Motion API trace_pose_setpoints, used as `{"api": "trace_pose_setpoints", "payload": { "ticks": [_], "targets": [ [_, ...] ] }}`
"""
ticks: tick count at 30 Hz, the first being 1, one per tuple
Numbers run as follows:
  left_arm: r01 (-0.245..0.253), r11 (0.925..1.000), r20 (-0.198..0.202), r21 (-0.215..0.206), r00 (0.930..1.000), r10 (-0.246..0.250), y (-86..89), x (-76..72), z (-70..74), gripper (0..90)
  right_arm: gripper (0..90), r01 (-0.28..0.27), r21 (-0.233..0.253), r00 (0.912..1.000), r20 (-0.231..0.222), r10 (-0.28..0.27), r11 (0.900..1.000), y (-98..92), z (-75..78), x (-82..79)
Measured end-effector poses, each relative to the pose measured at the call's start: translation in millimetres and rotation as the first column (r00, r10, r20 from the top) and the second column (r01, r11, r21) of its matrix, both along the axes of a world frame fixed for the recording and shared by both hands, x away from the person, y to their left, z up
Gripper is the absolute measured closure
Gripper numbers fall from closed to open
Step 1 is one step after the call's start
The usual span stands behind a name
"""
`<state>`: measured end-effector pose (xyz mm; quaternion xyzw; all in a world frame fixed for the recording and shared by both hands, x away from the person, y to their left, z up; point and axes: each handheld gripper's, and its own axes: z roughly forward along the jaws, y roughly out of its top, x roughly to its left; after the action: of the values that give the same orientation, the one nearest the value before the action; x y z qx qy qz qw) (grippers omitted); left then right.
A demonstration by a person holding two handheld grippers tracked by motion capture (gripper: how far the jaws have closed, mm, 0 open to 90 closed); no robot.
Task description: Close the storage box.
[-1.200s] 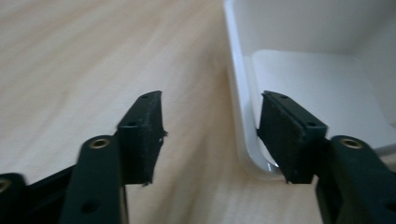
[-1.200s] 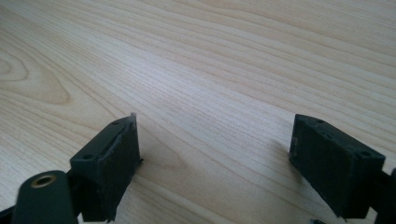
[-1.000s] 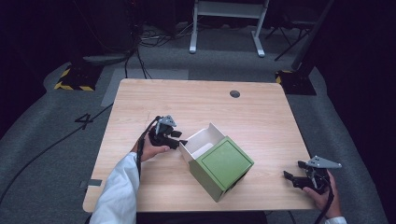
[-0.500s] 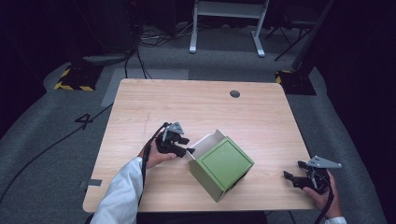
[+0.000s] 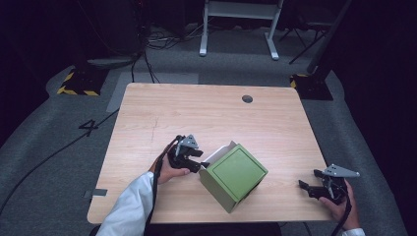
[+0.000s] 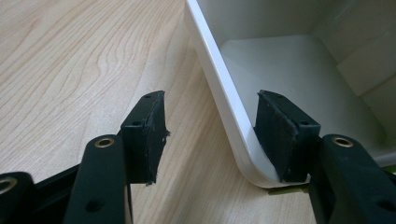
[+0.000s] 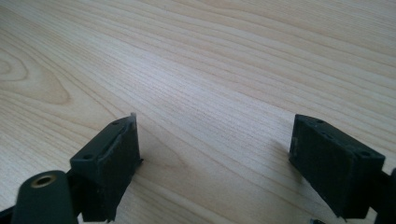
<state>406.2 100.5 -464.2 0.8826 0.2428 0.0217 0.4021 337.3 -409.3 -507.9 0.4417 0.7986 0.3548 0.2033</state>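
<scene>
A green box (image 5: 234, 176) sits on the wooden table (image 5: 206, 118), a little toward five o'clock of the table's middle and near the person's edge. It stands turned so that a corner points at six o'clock. Its green top faces up, and a white flap (image 5: 219, 151) stands open on the side at ten o'clock.

The left gripper (image 5: 199, 160) lies just at nine o'clock of the box, held in a hand (image 5: 169, 171) that comes out of a white sleeve (image 5: 129, 209). Its jaws are spread apart and straddle the flap. In the left gripper view the flap's (image 6: 219, 88) rounded white edge runs up between the two pads (image 6: 152, 126): one pad is out over the bare wood, the other is inside, against the flap's pale inner face. The inner pad looks to be touching the flap; the outer one stands off from it, so nothing is clamped.

The right gripper (image 5: 307, 188) rests well apart from the box, at about three o'clock of it, near the table's right front corner. A hand (image 5: 339, 204) holds it low over the wood. Its jaws point toward nine o'clock and stand wide apart, with only bare wood grain (image 7: 210, 93) between them.

A small dark hole (image 5: 247, 99) shows in the tabletop at about one o'clock, near the far edge.
</scene>
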Motion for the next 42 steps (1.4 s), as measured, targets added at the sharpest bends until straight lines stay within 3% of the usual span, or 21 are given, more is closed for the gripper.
{"api": "trace_pose_setpoints", "payload": {
  "ticks": [16,26,35,37,42],
  "targets": [
    [0.021,0.9991,0.024,0.037,0.9995,-0.022,-11.9,-7.2,1.3,34.4,16.0,0.0,0.0,1.0,0.0,0.0,1.0,0.0,0.0,0.0],
    [0.019,0.996,0.09,0.087,0.9956,-0.027,-11.0,-7.7,8.1,24.3,16.0,0.0,-0.001,1.0,0.0,0.0,1.0,0.0,0.0,0.0],
    [-0.013,0.9985,0.127,0.053,0.9919,0.007,-0.5,-7.7,18.6,21.7,16.0,0.0,0.0,1.0,0.0,0.0,1.0,0.0,0.0,0.0],
    [-0.032,0.9973,0.149,0.067,0.9886,0.021,2.3,-8.1,20.6,23.0,16.0,0.0,0.0,1.0,0.0,0.0,1.0,0.0,0.0,0.0],
    [-0.057,0.9957,0.16,0.073,0.9861,0.045,8.1,-6.2,22.7,21.9,16.0,0.0,0.0,1.0,0.0,0.0,1.0,0.0,0.0,0.0]
  ]
}}
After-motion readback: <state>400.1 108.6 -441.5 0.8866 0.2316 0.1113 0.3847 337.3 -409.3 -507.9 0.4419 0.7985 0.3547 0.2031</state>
